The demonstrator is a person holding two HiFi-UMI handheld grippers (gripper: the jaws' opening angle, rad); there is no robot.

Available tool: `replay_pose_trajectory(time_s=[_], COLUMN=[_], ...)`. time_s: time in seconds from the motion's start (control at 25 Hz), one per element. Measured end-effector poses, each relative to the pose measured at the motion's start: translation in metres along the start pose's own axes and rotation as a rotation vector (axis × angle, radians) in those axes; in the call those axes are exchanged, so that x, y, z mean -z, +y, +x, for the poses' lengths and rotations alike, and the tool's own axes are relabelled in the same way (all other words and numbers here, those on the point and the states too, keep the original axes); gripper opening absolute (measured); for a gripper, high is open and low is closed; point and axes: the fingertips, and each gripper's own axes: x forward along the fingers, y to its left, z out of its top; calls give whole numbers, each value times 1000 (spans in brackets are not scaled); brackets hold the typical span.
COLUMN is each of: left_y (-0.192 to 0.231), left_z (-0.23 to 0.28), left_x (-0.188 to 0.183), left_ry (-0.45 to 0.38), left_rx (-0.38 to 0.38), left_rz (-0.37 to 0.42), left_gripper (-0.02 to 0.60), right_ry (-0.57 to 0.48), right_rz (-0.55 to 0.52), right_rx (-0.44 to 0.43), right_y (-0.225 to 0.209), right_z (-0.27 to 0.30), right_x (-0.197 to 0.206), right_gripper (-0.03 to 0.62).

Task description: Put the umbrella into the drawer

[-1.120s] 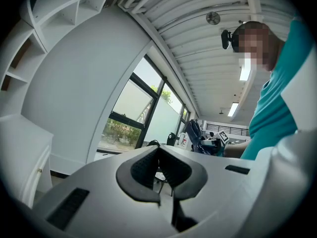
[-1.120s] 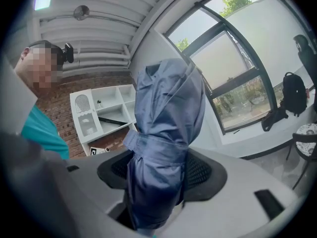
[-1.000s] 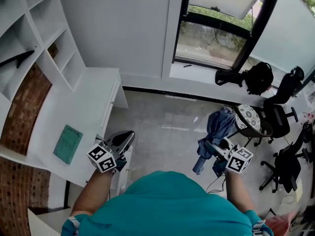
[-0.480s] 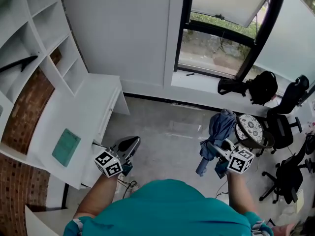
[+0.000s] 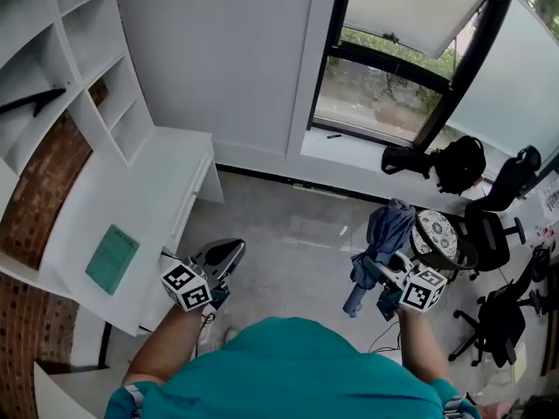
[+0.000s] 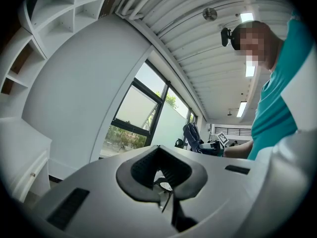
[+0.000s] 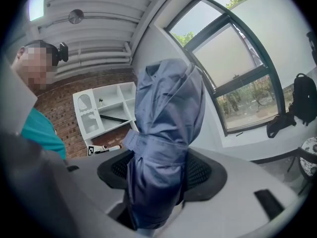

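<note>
- teal flat notebook is lying on the white wooden desk, far left
- folded blue fabric umbrella is sitting between the right gripper's jaws, over on the right

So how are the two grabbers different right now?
The right gripper is clamped on the folded blue umbrella; the left gripper holds nothing. The left gripper's jaws are closed together, the right gripper's sit apart around the umbrella. The left gripper is near the white desk, the right gripper nearer the chairs. Both carry a marker cube.
</note>
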Motion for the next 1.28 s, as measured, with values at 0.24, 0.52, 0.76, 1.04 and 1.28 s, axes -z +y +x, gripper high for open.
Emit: replay_pose_trajectory(time_s=[0.24, 0.52, 0.76, 1.04, 1.28], left_y=[7, 24, 37, 36, 30], left_z=[-41, -133, -224, -344, -428], left_x=[-6, -5, 1, 32, 62], left_ry=[-36, -100, -152, -216, -252], left_rx=[-98, -292, -464, -697, -836], left_rz=[2, -4, -12, -70, -114], left_gripper=[15, 15, 15, 15, 15], right_ry=[71, 227, 366, 573, 726], right_rz=[-54, -174, -328, -593, -792], right_rx=[-77, -265, -443, -720, -893], right_y=[13, 68, 138, 249, 325], right_z=[37, 129, 214, 311, 367], right_x=[-7, 8, 40, 120, 210], right_gripper=[278, 278, 278, 278, 278])
